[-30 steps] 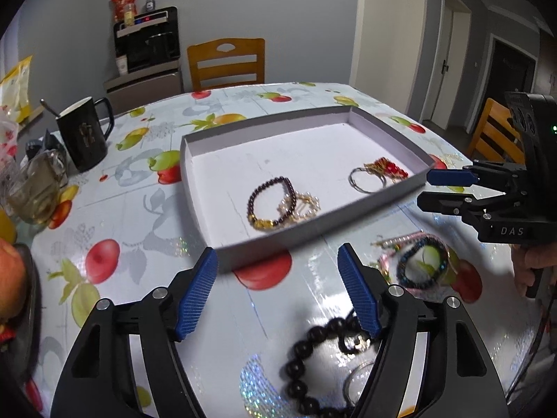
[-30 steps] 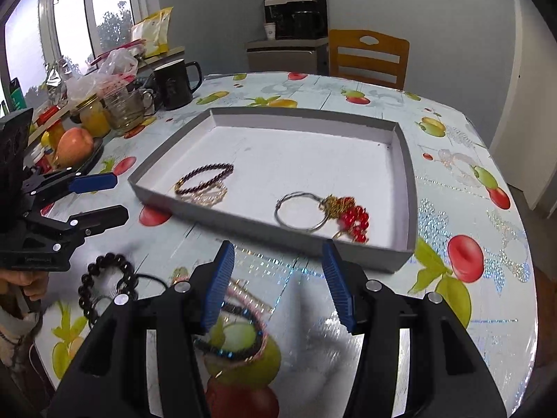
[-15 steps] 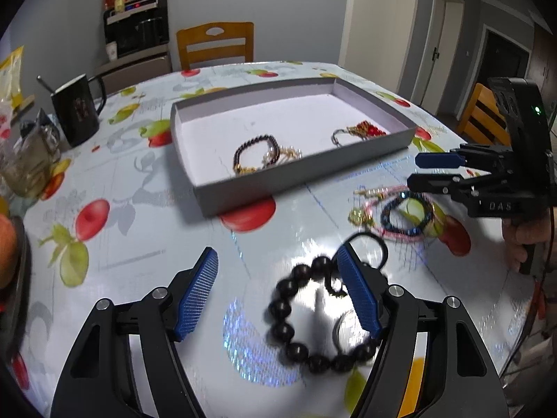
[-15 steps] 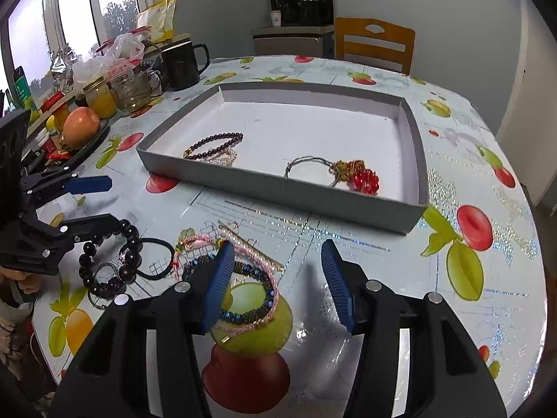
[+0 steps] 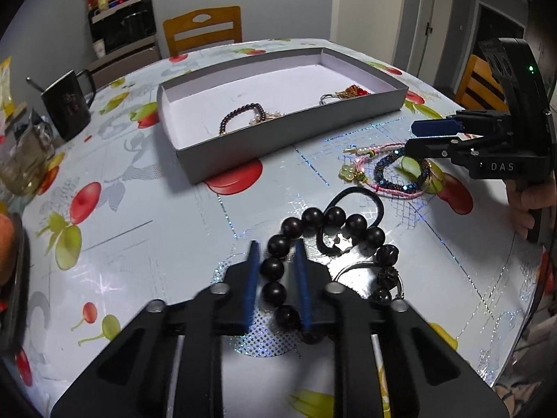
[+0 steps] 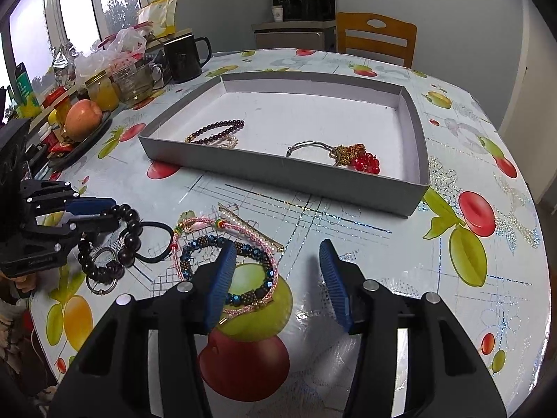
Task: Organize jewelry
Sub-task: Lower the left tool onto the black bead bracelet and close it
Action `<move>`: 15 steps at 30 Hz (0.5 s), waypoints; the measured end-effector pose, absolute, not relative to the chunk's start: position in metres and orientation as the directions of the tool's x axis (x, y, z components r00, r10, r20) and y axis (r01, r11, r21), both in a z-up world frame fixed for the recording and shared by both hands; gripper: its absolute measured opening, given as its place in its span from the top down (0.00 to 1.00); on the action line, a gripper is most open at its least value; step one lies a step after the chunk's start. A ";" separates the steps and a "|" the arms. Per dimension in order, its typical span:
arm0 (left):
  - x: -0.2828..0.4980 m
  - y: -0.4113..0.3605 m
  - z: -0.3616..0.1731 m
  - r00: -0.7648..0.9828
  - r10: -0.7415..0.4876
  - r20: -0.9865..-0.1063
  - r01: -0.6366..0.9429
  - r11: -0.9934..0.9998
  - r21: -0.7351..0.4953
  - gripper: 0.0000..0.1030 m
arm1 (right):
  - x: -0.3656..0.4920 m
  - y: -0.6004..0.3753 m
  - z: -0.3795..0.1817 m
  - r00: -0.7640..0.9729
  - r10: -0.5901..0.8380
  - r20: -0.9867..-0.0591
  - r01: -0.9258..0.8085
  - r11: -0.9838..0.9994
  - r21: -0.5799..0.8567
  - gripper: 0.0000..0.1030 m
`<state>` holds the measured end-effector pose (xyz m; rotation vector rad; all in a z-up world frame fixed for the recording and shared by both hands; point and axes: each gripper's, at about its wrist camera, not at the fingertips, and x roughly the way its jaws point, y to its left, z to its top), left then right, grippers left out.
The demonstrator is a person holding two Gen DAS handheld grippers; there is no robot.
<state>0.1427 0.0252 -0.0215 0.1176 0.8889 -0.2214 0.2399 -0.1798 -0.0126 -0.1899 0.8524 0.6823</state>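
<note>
A grey tray (image 5: 278, 131) (image 6: 285, 170) holds a dark purple bead bracelet (image 5: 240, 115) (image 6: 217, 128) and a silver bangle with red beads (image 6: 334, 153). My left gripper (image 5: 276, 254) (image 6: 92, 214) is shut on the black bead bracelet (image 5: 334, 216) (image 6: 128, 233) lying on the table. A black hair tie (image 5: 358, 195) and a metal ring (image 6: 101, 280) lie with it. My right gripper (image 6: 275, 271) (image 5: 423, 137) is open, hovering over a blue bead bracelet (image 6: 243, 271) (image 5: 393, 174) and a pink cord bracelet (image 6: 198, 224).
A black mug (image 5: 68, 104) (image 6: 184, 55), glass jars (image 6: 135, 80), an apple on a dark plate (image 6: 83, 115) and bags stand at the table's left side. A wooden chair (image 6: 376, 36) and a coffee machine (image 6: 303, 0) are behind the table.
My left gripper has come down and closed its fingers on the black bead bracelet. My right gripper has pulled back from the tray and now hangs over the blue and pink bracelets.
</note>
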 end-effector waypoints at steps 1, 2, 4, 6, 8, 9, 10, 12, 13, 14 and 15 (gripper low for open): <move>0.143 0.027 -0.021 0.609 -0.150 -0.779 0.240 0.971 0.000 0.83 | 0.240 -0.181 -0.013 0.462 0.478 -0.747 -0.623 0.774 0.110 0.60; 0.144 0.028 -0.021 0.609 -0.157 -0.778 0.238 0.971 -0.009 0.84 | 0.240 -0.181 -0.012 0.463 0.479 -0.746 -0.623 0.774 0.110 0.61; 0.144 0.031 -0.021 0.607 -0.170 -0.777 0.235 0.972 -0.029 0.84 | 0.241 -0.180 -0.012 0.459 0.481 -0.747 -0.626 0.772 0.112 0.63; 0.145 0.033 -0.021 0.604 -0.181 -0.776 0.232 0.972 -0.046 0.84 | 0.241 -0.178 -0.012 0.454 0.483 -0.749 -0.631 0.767 0.113 0.63; 0.145 0.033 -0.021 0.602 -0.185 -0.777 0.232 0.971 -0.051 0.84 | 0.243 -0.174 -0.012 0.447 0.485 -0.752 -0.639 0.761 0.111 0.63; 0.145 0.033 -0.021 0.602 -0.184 -0.777 0.232 0.971 -0.050 0.84 | 0.243 -0.172 -0.013 0.445 0.485 -0.753 -0.642 0.759 0.110 0.63; 0.145 0.032 -0.021 0.602 -0.182 -0.778 0.232 0.972 -0.048 0.84 | 0.245 -0.170 -0.013 0.442 0.483 -0.756 -0.644 0.758 0.108 0.63; 0.144 0.031 -0.021 0.603 -0.178 -0.778 0.232 0.972 -0.043 0.84 | 0.249 -0.167 -0.014 0.432 0.486 -0.760 -0.646 0.754 0.115 0.63; 0.144 0.031 -0.021 0.603 -0.177 -0.778 0.233 0.972 -0.041 0.84 | 0.250 -0.165 -0.015 0.425 0.487 -0.763 -0.647 0.753 0.121 0.64; 0.144 0.031 -0.021 0.602 -0.177 -0.778 0.233 0.972 -0.041 0.84 | 0.251 -0.164 -0.016 0.419 0.489 -0.765 -0.647 0.752 0.126 0.65; 0.144 0.032 -0.021 0.602 -0.177 -0.778 0.233 0.972 -0.041 0.84 | 0.253 -0.163 -0.017 0.409 0.491 -0.769 -0.647 0.750 0.135 0.67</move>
